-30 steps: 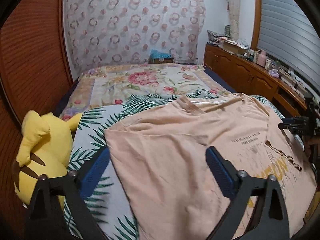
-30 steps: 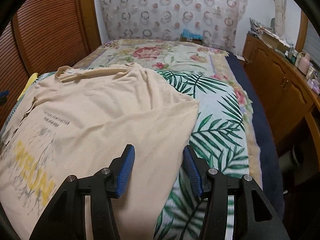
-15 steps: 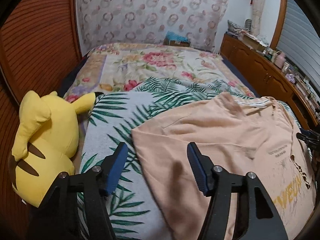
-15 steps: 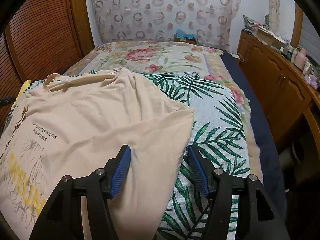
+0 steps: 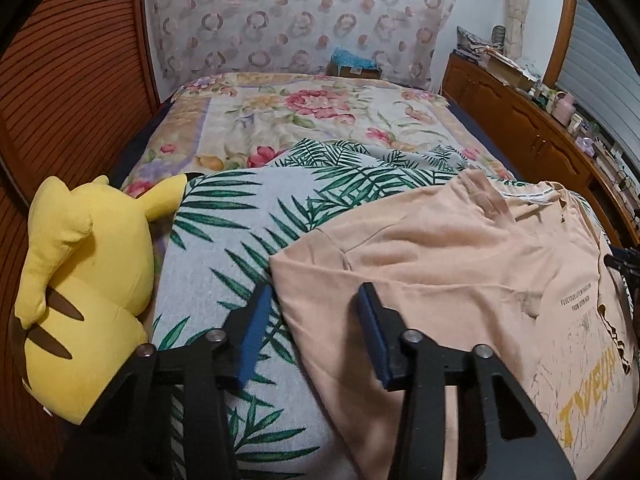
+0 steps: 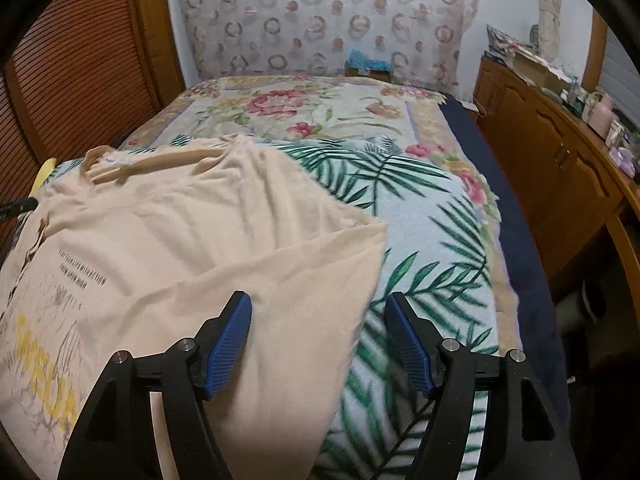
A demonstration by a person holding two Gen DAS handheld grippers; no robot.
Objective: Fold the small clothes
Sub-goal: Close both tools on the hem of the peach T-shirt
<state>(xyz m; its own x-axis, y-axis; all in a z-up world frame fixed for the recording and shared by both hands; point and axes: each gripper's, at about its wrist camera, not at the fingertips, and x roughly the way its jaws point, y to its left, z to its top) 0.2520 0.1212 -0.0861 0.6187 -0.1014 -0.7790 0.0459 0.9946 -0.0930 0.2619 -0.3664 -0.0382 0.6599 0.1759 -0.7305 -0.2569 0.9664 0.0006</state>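
A peach T-shirt (image 5: 460, 264) with yellow lettering lies spread, print up, on the palm-leaf blanket (image 5: 240, 232); it also shows in the right wrist view (image 6: 192, 248). My left gripper (image 5: 312, 312) is open and empty, its fingers straddling the shirt's left sleeve edge, close above it. My right gripper (image 6: 318, 316) is open and empty, straddling the shirt's right sleeve edge. The right gripper's tip shows at the far right of the left wrist view (image 5: 624, 260).
A yellow plush toy (image 5: 84, 276) lies at the bed's left edge by the slatted wooden wall (image 5: 60, 80). A floral quilt (image 6: 304, 108) covers the far bed. A wooden cabinet (image 6: 552, 152) with clutter runs along the right.
Both grippers have moved outward to the shirt's sleeve edges. The left gripper's jaws have narrowed and the right's have widened a little. The shirt lies unmoved.
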